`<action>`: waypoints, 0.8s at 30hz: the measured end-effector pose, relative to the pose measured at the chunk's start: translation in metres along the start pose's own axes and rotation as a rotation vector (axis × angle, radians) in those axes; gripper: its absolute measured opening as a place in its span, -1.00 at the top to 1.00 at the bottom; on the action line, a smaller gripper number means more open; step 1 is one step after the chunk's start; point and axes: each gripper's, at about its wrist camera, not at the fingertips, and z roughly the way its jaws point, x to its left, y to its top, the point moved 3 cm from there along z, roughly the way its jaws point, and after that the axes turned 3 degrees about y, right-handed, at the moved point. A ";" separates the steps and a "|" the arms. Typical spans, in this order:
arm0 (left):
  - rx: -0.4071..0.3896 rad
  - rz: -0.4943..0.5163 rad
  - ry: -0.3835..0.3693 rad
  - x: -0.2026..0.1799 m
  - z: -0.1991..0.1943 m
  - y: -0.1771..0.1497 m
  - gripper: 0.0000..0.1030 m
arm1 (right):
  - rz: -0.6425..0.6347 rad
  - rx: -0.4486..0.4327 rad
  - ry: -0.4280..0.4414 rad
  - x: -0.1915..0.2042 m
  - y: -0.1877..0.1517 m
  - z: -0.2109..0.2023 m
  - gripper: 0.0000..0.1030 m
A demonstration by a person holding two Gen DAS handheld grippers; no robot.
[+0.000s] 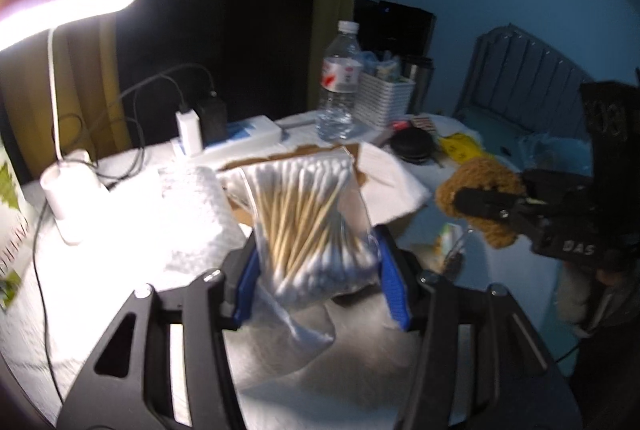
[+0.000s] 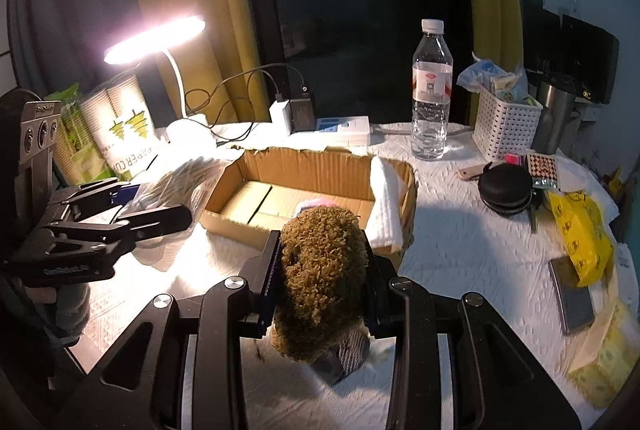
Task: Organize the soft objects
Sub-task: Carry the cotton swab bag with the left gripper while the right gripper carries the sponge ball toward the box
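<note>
left gripper [image 1: 316,270]: clamps your bag of cotton swabs [image 1: 308,214], light, slippery, hold it mid-bundle | right gripper [image 2: 324,270]: squeezes brown plush toy [image 2: 320,270], soft, springy | both beside cardboard box [image 2: 312,158]

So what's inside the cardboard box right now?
The cardboard box is mostly bare: a taped tan floor, a folded white towel draped over its right wall, and something pink at the near edge. The brown plush toy in the right gripper hides the near part.
</note>
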 end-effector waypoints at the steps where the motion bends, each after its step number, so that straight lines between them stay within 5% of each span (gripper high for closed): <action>1: 0.003 0.001 0.009 0.002 0.005 0.002 -0.05 | 0.001 -0.002 0.002 -0.002 0.003 0.003 0.30; 10: 0.047 0.006 0.033 0.009 0.048 0.014 -0.05 | 0.011 -0.008 0.022 -0.017 0.028 0.032 0.30; 24: 0.116 0.003 -0.034 -0.013 0.091 0.027 -0.04 | 0.084 -0.019 0.057 -0.056 0.044 0.072 0.29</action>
